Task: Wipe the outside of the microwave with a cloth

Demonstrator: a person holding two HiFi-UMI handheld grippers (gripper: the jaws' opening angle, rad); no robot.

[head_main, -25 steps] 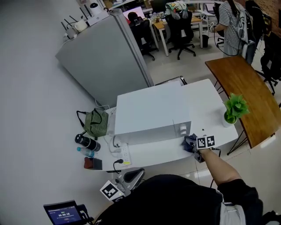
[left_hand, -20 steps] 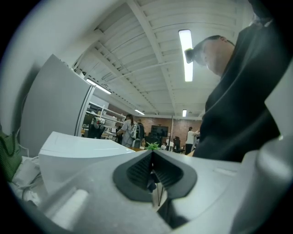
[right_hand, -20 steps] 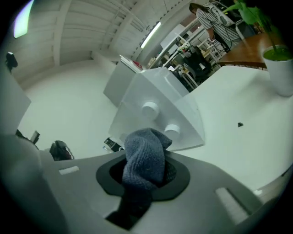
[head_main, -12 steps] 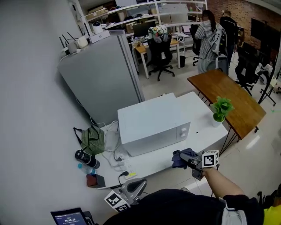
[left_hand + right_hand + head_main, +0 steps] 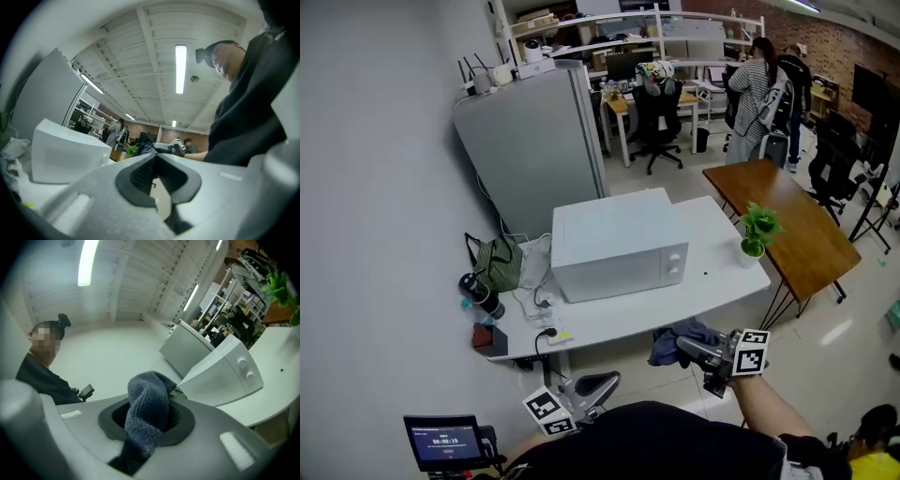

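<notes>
R gripper (image 5: pixel 688 350) clamped on cloth (image 5: pixel 149 401), held clear of microwave (image 5: pixel 619 246), no contact rn. L gripper (image 5: pixel 156 158) closed, empty. Fits pre-wipe or done wiping (can't tell which tbh).

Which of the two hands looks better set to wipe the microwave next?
Right. The right gripper is shut on the cloth, with the microwave in front of it across the table edge. The left gripper is shut, holds nothing, and sits low by the person's body.
</notes>
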